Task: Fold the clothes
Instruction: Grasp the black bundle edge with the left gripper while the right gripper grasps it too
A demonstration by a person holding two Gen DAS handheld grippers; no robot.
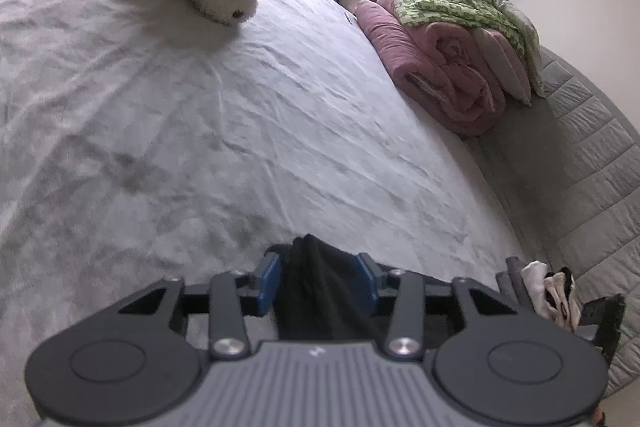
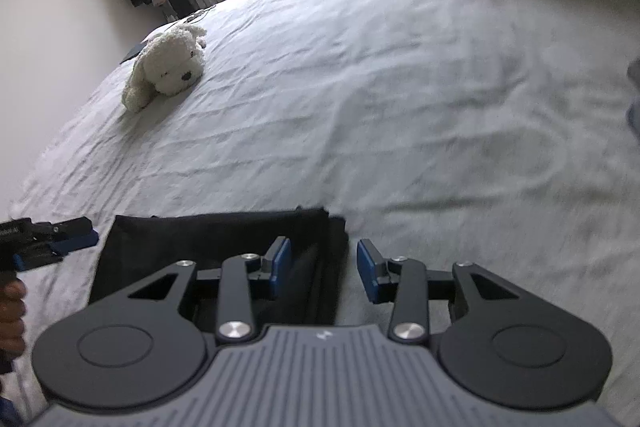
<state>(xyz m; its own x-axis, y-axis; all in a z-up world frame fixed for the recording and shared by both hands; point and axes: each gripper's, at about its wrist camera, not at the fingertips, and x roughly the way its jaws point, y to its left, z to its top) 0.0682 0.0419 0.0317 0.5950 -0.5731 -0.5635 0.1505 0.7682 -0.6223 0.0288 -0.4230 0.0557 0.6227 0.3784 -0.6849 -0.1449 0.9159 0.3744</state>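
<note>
Our black cloth (image 2: 216, 251) lies on the bed (image 2: 400, 87) in a flat folded shape, so we think most of the folding is done (only a last fold or a tidy-up seems left). Our left gripper (image 1: 318, 277) has a bunch of the black cloth squeezed between its blue pads. Our right gripper (image 2: 323, 267) sits with its jaws apart over the cloth's right edge, one pad above the cloth and one above the bed, gripping nothing.

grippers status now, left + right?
Left gripper: black garment bunched between its pads; grip cannot be told.
Right gripper: open, holding nothing, over the garment's edge.
</note>
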